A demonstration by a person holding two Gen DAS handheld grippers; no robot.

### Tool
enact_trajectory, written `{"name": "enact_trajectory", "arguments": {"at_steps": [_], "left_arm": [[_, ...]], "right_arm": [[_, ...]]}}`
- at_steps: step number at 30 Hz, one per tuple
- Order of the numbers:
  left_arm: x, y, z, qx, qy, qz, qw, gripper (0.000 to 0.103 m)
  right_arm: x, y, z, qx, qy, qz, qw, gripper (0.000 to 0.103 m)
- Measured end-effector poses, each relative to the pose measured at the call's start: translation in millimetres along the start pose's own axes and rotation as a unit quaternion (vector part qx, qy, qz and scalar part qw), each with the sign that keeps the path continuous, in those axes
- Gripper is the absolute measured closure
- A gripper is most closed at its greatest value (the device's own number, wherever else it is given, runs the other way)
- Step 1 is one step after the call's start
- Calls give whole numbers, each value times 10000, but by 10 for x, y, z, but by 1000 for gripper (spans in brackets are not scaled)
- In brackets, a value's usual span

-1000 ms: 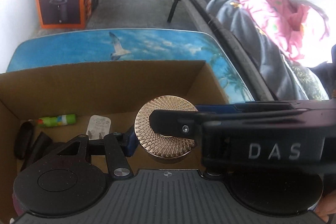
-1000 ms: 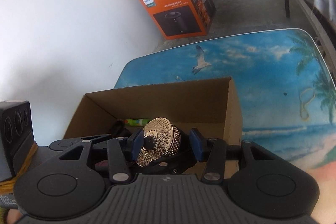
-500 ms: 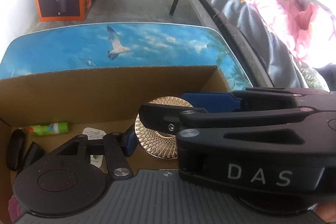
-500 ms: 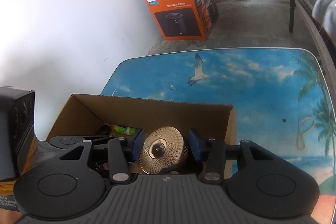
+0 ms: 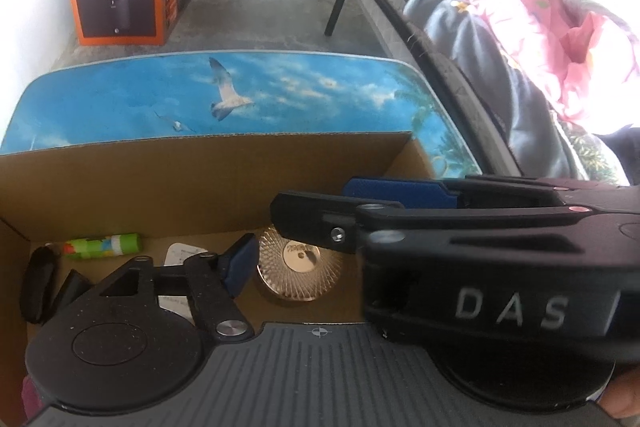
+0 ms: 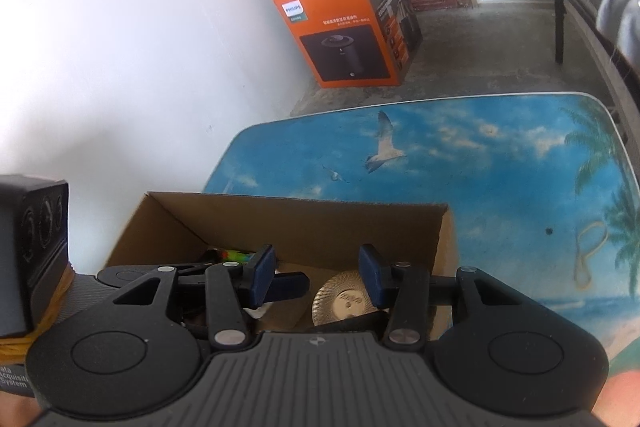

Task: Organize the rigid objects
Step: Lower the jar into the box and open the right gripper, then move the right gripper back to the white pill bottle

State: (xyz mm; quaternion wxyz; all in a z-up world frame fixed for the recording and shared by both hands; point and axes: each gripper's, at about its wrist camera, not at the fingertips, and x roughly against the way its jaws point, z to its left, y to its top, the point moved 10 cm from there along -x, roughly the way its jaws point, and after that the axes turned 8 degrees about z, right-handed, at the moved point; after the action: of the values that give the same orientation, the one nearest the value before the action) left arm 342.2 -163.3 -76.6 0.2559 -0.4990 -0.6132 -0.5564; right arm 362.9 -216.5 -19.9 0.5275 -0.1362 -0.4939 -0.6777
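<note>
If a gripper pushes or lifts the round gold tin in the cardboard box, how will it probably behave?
The round gold tin looks like rigid metal, so it should keep its shape. Lying flat on the cardboard box floor, it will likely slide rather than roll. Its shiny ribbed surface may be slippery, and on edge it could roll.
</note>
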Motion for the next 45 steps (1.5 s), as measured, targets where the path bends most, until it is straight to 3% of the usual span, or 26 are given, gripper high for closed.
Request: {"name": "enact_trajectory", "arguments": {"at_steps": [8,11,13,20,29,33,39,42,45], "left_arm": [[637,-270,-130,-212,-183,-439,9986,20],[969,-440,-164,-325,-203,-765,9963,10],[1193,-585,-189,-404,-266,-1010,9937,4],[1641,-1227,-136,-462,-467,-1529,9861,0],[1574,-1981,268,40,-263,-1620,9864,0],[1592,-2110,453,124,-114,-1786,9838,0],[1807,-2112,805,444,-77,-2285,9725,0],[1817,-2101,994,539,281,-2432,9681,0],[1715,-2081,1180,600,747,-2318,9680,0]], "right_arm": [[779,-250,210,-146,487,-764,9958,53],[1141,-406,298,-191,711,-1119,9910,53],[1370,-540,347,-203,807,-1357,9873,53],[1817,-1156,511,-335,1000,-1781,9783,51],[1546,-1720,771,-531,801,-1475,9844,47],[1286,-1735,974,-470,825,-1135,9890,47],[815,-1715,1384,-303,956,-635,9929,47],[543,-1660,1571,-276,1072,-383,9931,47],[280,-1634,1745,-296,1174,-122,9926,47]]}}
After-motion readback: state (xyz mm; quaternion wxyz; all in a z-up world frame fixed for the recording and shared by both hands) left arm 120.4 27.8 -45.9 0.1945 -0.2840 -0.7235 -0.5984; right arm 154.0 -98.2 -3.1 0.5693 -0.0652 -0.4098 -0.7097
